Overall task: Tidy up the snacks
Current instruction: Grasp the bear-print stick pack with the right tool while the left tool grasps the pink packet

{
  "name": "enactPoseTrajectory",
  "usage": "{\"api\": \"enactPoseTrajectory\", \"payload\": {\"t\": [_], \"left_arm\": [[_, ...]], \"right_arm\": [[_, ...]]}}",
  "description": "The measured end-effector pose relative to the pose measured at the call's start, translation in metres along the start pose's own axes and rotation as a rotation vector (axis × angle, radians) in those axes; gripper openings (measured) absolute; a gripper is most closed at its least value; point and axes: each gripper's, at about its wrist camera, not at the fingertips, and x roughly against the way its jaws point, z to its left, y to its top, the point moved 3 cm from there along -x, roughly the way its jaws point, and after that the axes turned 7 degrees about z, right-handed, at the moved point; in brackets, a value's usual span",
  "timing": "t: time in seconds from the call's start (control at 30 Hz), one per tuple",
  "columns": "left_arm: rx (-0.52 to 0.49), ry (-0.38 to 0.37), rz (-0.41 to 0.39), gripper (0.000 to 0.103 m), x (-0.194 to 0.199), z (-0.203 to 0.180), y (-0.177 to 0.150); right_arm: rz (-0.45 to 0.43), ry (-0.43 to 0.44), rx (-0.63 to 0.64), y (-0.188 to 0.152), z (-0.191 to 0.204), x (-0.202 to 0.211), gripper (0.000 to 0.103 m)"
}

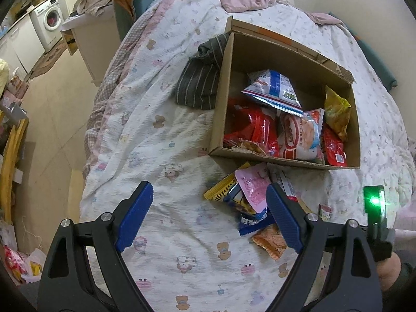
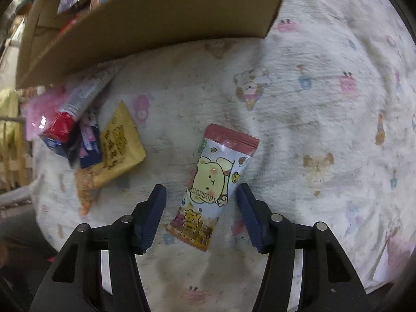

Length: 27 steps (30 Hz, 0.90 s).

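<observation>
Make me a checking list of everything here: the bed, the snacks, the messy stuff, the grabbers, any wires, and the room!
Surface: bed quilt, white with cartoon prints, rumpled.
Job's things: cardboard box open, holding several snack packs; loose pile of packets on the quilt beside it; bear-print packet lying apart.
Clutter: striped grey cloth against the box.
Grippers: left gripper open over the quilt, empty; right gripper open, fingers either side of the bear-print packet, pads not yet pressing.
Cables: nothing seen.
Surroundings: washing machine, pillows, floor.
</observation>
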Motion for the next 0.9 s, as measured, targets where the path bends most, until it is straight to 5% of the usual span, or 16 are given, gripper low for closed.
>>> {"api": "enactPoseTrajectory", "payload": {"t": [0.17, 0.27, 0.37, 0.5, 0.63, 0.77, 0.9], "left_arm": [[-0.003, -0.008, 0.016, 0.087, -0.005, -0.010, 0.002], [0.008, -0.008, 0.039, 0.085, -0.013, -0.015, 0.003], [0.025, -0.032, 0.086, 0.065, -0.024, -0.021, 0.004], [0.054, -0.050, 0.157, 0.062, -0.045, -0.030, 0.006], [0.067, -0.057, 0.221, 0.048, -0.068, -0.037, 0.006], [0.060, -0.051, 0.250, 0.018, -0.081, -0.044, 0.008], [0.048, -0.098, 0.230, 0.018, -0.074, -0.053, 0.009]], "right_arm": [[-0.049, -0.051, 0.055, -0.003, 0.007, 0.001, 0.034], [-0.068, -0.025, 0.074, -0.006, 0.009, 0.008, 0.031], [-0.092, 0.028, 0.074, -0.011, 0.006, 0.019, 0.030], [-0.153, 0.081, 0.057, -0.017, -0.003, 0.041, 0.030], [-0.189, 0.125, 0.029, -0.023, -0.017, 0.056, 0.030], [-0.203, 0.146, 0.007, -0.029, -0.032, 0.062, 0.030], [-0.209, 0.166, -0.007, -0.028, -0.043, 0.071, 0.030]]}}
